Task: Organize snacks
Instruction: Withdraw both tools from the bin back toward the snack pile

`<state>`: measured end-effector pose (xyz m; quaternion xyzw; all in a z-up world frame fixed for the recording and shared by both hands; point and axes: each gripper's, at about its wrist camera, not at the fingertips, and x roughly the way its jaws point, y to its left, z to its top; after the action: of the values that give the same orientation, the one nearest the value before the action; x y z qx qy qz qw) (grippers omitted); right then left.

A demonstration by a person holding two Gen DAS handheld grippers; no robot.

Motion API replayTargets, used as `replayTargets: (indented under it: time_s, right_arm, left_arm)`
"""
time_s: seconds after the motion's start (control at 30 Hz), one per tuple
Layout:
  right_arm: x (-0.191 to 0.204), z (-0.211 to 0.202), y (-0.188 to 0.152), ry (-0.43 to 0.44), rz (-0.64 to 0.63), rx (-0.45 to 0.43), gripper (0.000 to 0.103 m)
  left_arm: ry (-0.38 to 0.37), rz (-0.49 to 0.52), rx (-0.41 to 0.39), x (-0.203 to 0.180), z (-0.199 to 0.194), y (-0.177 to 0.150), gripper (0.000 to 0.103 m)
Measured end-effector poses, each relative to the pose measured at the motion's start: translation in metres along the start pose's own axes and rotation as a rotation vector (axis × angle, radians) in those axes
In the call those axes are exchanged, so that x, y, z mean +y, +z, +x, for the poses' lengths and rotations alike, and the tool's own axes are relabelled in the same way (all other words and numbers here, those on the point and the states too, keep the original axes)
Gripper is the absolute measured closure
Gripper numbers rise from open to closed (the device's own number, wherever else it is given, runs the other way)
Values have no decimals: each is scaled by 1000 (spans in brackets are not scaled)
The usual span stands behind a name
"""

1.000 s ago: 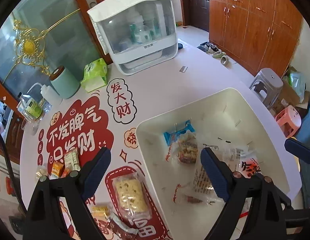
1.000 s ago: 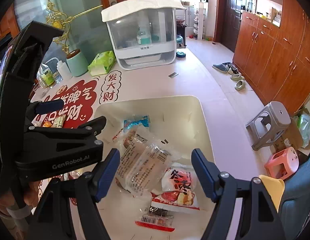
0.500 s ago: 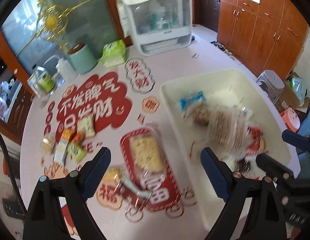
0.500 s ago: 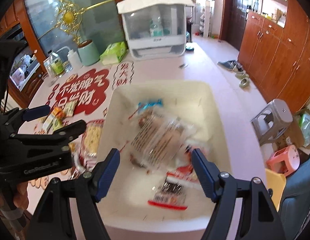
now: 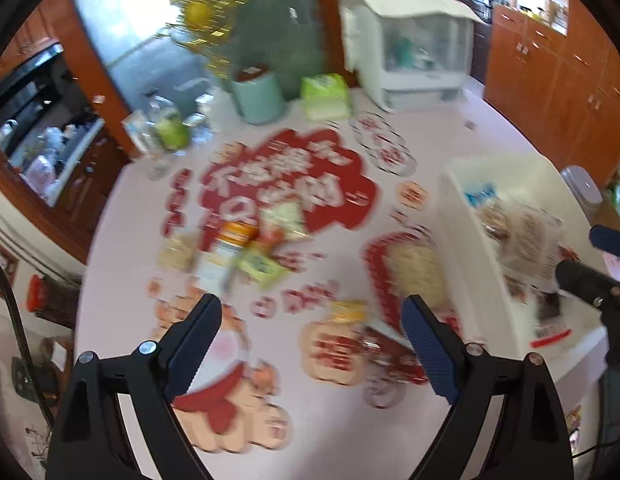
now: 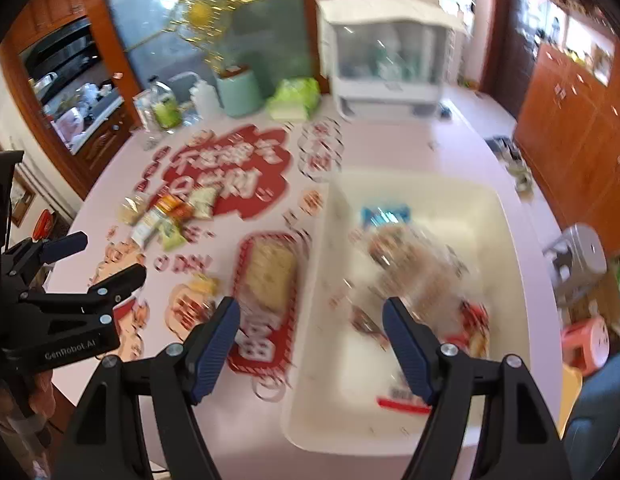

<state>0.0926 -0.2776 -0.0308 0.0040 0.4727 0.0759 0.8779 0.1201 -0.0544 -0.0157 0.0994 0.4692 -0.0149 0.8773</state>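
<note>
Both empty and gaping wide, the left gripper [image 5: 312, 330] and right gripper [image 6: 311, 326] are hovering lower centre — likely lining up loose snack packets [image 5: 246, 252] at mid-left for the white bin [image 6: 506, 216].

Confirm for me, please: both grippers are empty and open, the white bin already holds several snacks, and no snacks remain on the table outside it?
Not quite. Snacks do remain outside the bin: the right wrist view shows a small pile and a pale cracker pack on the table. Otherwise right: left gripper and right gripper are open and empty.
</note>
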Motion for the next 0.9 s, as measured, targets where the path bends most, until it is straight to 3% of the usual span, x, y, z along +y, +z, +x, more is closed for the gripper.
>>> replayTargets:
  time_s: [0.27,0.47,0.57,0.67,0.9]
  right_arm:
    - [81,1,67,107,-69,-40,28]
    - [151,30,120,181,-80,-32,29]
    - [180,59,140,191,-51,-12,29]
    - [202,101,152,173,-12,35,30]
    - [234,209,152,155,83,217,37]
  left_arm:
    - [125,0,-82,114,-15,41,12]
    - [181,41,-103,177,10,73,12]
    - [185,67,-81,201,46,84,12]
    - [126,81,-20,219,92,88,12]
    - [30,109,128,231,198,68,12]
